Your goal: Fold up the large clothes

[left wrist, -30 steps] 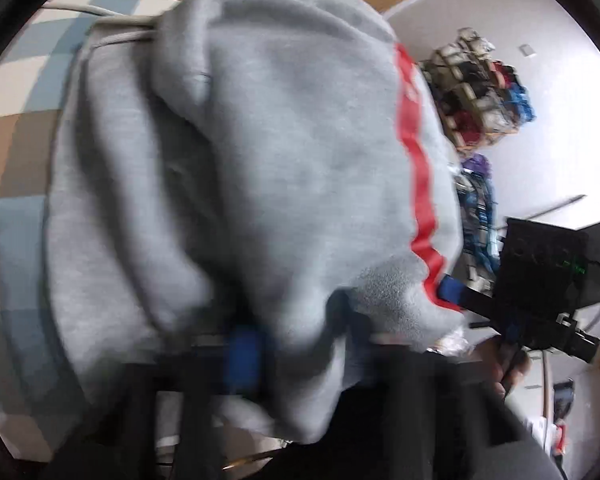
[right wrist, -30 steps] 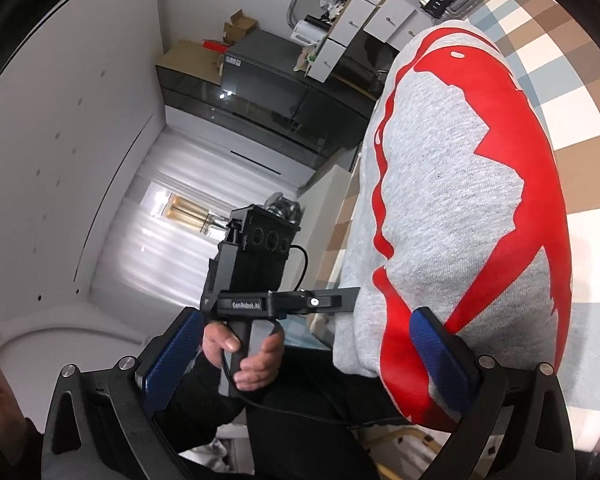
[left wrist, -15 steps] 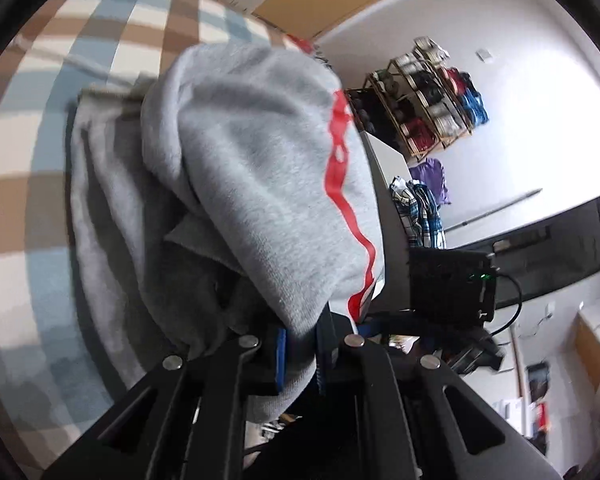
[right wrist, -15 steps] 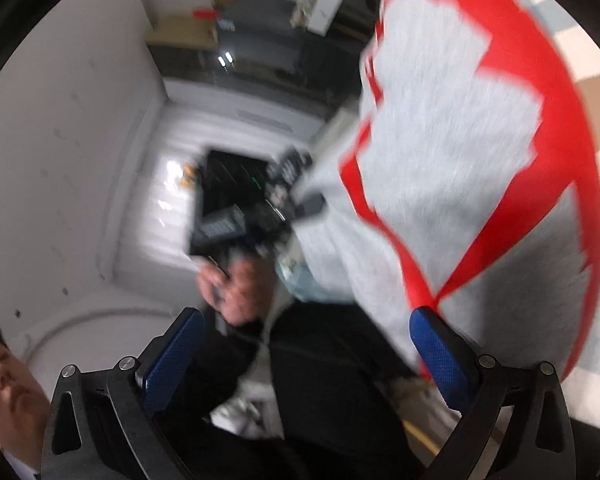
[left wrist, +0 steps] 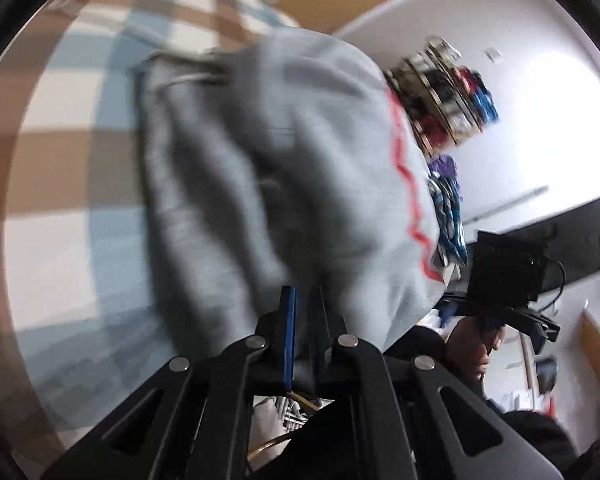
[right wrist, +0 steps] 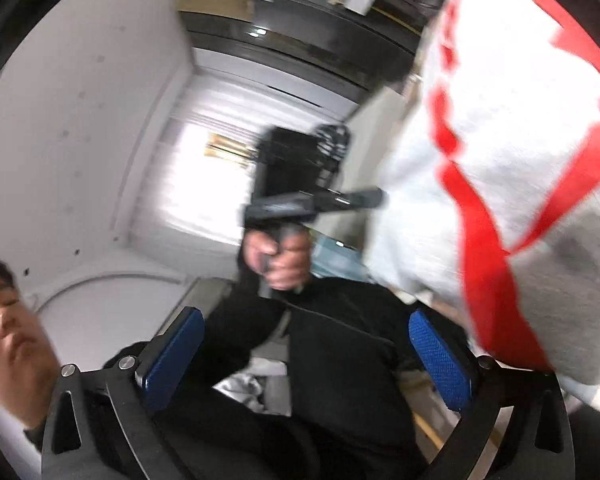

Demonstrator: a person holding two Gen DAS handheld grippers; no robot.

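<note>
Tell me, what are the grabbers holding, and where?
The left gripper pinches the grey sweatshirt at a bunched edge. The right gripper is open, holding nothing.

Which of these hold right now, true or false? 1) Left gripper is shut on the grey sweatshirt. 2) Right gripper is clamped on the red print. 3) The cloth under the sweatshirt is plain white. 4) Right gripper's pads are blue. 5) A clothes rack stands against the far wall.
1) True: the left gripper has its fingers pressed together on a fold of the grey sweatshirt.
2) False: the right gripper is wide open and holds nothing.
3) False: the tablecloth is checked in brown, blue and white.
4) True: blue pads.
5) True: the clothes rack holds coloured garments.
</note>
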